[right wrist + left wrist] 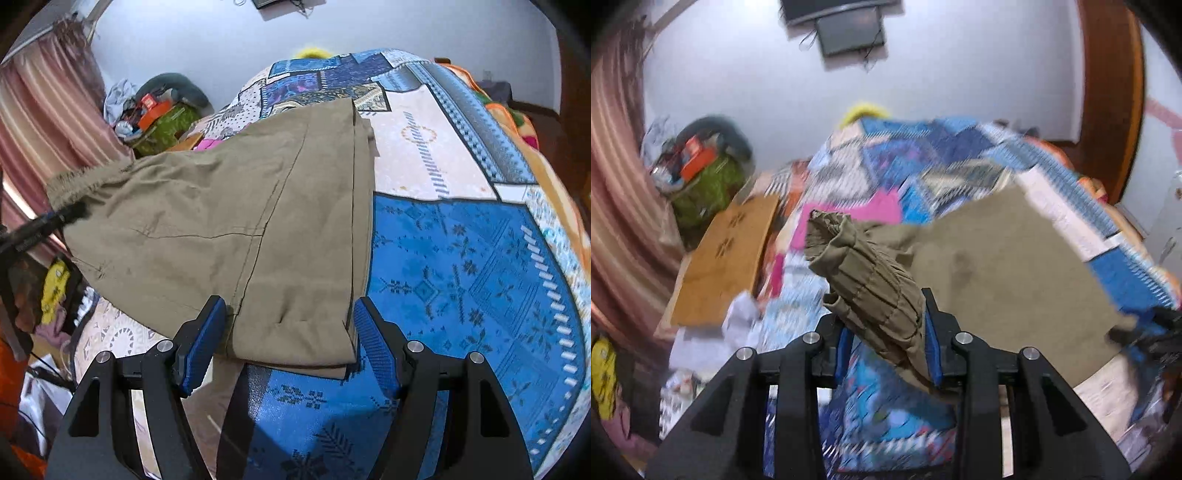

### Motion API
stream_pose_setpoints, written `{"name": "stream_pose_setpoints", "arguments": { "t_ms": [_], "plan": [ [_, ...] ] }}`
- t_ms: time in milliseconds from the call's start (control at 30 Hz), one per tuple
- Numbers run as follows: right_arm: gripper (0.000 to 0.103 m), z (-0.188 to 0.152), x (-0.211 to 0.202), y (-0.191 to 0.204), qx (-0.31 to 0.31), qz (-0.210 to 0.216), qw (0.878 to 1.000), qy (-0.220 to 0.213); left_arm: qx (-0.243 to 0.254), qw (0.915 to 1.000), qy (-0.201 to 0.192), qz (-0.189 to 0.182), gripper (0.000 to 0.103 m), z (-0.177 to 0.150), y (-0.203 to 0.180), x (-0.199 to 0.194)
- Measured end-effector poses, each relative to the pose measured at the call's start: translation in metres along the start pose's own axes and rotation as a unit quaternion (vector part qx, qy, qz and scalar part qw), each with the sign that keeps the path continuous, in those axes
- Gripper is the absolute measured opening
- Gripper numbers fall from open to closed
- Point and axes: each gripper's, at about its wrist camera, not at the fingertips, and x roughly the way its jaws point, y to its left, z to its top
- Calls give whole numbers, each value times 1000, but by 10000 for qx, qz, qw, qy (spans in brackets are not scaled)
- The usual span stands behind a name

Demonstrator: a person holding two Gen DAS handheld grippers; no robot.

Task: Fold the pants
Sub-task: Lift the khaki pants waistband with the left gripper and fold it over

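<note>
- The left gripper [886, 339], black with blue pads, is closed on a bunched part of the olive-khaki cotton pants [236, 229] — the gathered cloth [871, 284] stands up between the two pads and sticks out past the fingertips.
- The right gripper [290, 328] has its jaws wide apart; the near folded end of the pants lies between the blue pads, and the pads do not press on it.
- From that near end the pants spread flat away from the right gripper, and their far-left corner rises toward the dark tip of the left gripper [55, 218].
- The right edge of the pants is a straight folded line; beside it the blue patchwork bed cover [461, 266] is bare, with free room up to the orange blanket [517, 122] at the far side.
- Left of the pants the cover ends, and there stand a brown board with cut-out flowers [724, 258], a green bag full of things [166, 129] and a striped pink curtain [48, 110].
- Behind the bed is a pale wall [757, 74].
</note>
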Motion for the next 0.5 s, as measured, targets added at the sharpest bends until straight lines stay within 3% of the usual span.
{"name": "stream_pose_setpoints", "arguments": {
  "t_ms": [233, 500],
  "plan": [
    [68, 5, -12, -6, 183, 40, 9998, -90, 569, 9954, -642, -431, 30, 46, -54, -18],
    [68, -6, -20, -20, 287, -210, 9992, -154, 992, 9867, -737, -1052, 29, 68, -118, -16]
  ]
}}
